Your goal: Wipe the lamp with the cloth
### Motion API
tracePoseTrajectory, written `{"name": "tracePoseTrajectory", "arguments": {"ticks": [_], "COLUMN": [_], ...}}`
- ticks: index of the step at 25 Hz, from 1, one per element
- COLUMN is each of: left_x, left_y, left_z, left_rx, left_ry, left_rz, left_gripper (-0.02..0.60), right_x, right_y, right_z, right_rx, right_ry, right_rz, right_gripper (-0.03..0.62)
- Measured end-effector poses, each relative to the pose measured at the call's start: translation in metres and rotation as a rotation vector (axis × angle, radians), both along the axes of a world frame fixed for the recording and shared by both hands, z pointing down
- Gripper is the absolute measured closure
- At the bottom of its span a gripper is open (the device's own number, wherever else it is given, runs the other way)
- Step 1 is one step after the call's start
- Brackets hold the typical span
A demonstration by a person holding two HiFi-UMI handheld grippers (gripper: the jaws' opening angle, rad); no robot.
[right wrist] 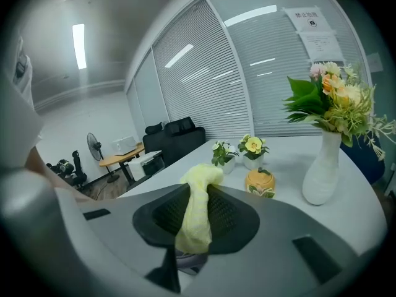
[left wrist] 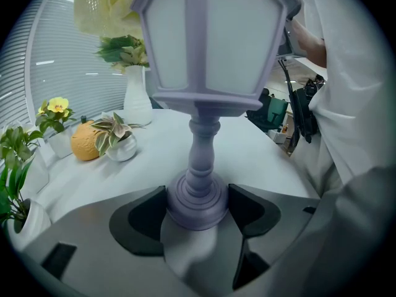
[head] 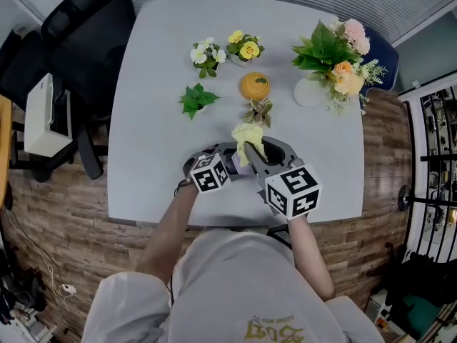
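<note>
Lamp (left wrist: 210, 42) base is clamped between the jaws of the left gripper (left wrist: 197, 212), and the lantern head is seen upright above them. Yellow cloth (right wrist: 197, 206) is pinched in the closed jaws of the right gripper (right wrist: 195, 228), its bunched end sticking out past the tips. Beyond those tips, an orange jar (right wrist: 260, 182) and a white vase (right wrist: 323, 166) are seen on the table (right wrist: 288, 171).

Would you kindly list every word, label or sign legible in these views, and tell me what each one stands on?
Nothing can be read with confidence.
White paper notice on the slatted window blinds: dark print, too small to read.
Second white sheet just below it: lines of print, too small to read.
Yellow print on the person's pale shirt: upside down and blurred, unreadable.
</note>
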State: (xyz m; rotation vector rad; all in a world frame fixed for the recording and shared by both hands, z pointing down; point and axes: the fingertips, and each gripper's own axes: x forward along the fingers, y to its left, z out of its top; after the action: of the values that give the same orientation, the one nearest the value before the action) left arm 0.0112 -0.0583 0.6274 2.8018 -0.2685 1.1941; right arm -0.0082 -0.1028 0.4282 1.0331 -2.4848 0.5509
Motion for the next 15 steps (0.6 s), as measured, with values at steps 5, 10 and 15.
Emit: {"name": "tracePoseTrajectory", "arguments": {"ticks": [5, 10, 15], "left_x": [0.0, -0.001, 0.0], "left_y": [0.0, -0.001, 0.0], "left_z": [0.0, 0.0, 0.0], "left_rx": [0.0, -0.001, -0.004], "left_ry": [-0.003, -0.003, -0.003], "left_rz": [0.0, 0.0, 0.0], "left_gripper": [0.268, 0.268, 0.268], "right_x": [-0.003, -0.009, -0.014], "right_y": [0.003, 0.007, 0.014], "right_z": [-0.002, -0.004, -0.005], "right_rx": [0.012, 0.032, 0.048], "right_ry": [0.023, 0.051, 0.074], "right_rz": [-0.016, -0.044, -0.072], "right_gripper": [0.51, 0.51, 0.51]}}
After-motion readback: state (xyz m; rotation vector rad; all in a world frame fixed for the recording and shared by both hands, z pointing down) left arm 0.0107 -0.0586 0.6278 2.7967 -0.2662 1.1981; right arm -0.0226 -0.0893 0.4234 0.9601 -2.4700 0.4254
